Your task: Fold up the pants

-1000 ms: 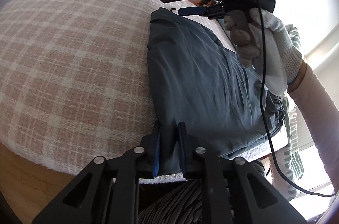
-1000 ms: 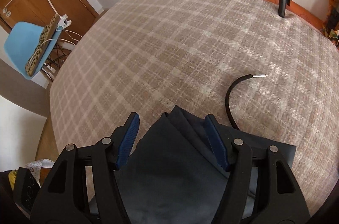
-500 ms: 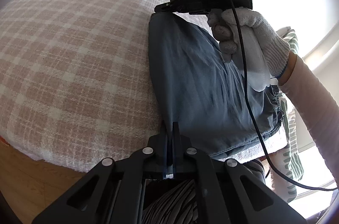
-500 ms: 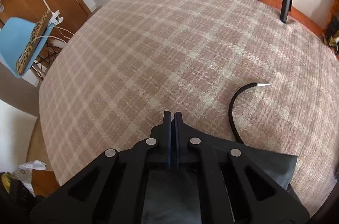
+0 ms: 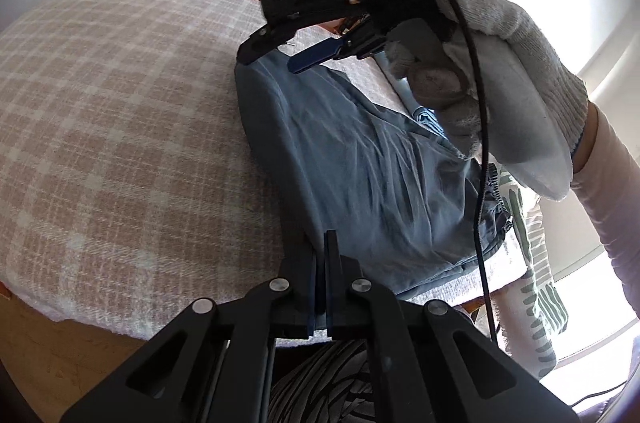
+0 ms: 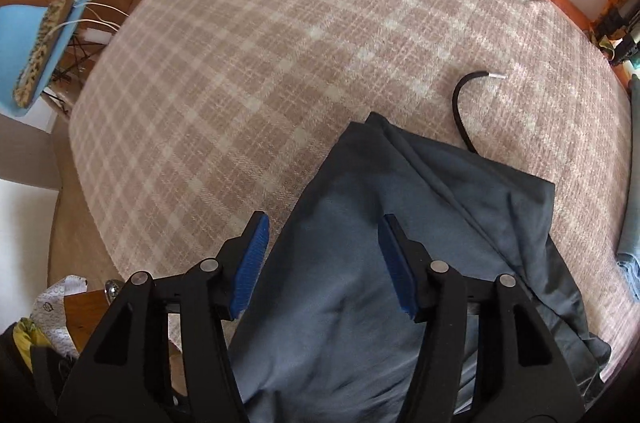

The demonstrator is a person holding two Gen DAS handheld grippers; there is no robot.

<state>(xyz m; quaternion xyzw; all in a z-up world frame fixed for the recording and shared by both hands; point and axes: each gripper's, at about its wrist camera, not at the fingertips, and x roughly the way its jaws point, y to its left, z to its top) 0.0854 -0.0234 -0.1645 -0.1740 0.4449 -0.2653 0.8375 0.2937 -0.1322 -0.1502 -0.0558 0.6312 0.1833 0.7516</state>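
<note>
Item, left wrist view: our left gripper point(image 5: 321, 277), low at centre, was clenched on the near edge of the pants point(image 5: 360, 175), which lay folded and blue-grey on the plaid blanket point(image 5: 120, 127) right of centre. Upper right, our gloved hand point(image 5: 500, 91) carried the right gripper point(image 5: 276, 57) above the garment's far end. Item, right wrist view: that right gripper point(image 6: 322, 265) had just been opening, jaws apart and released, pants point(image 6: 352, 243) below them, a black cord point(image 6: 460, 111) at right.

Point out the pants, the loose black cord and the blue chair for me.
pants point(image 6: 360, 263), right wrist view, top fabric layer.
black cord point(image 6: 458, 103), right wrist view, curved part.
blue chair point(image 6: 24, 39), right wrist view, seat shell.
</note>
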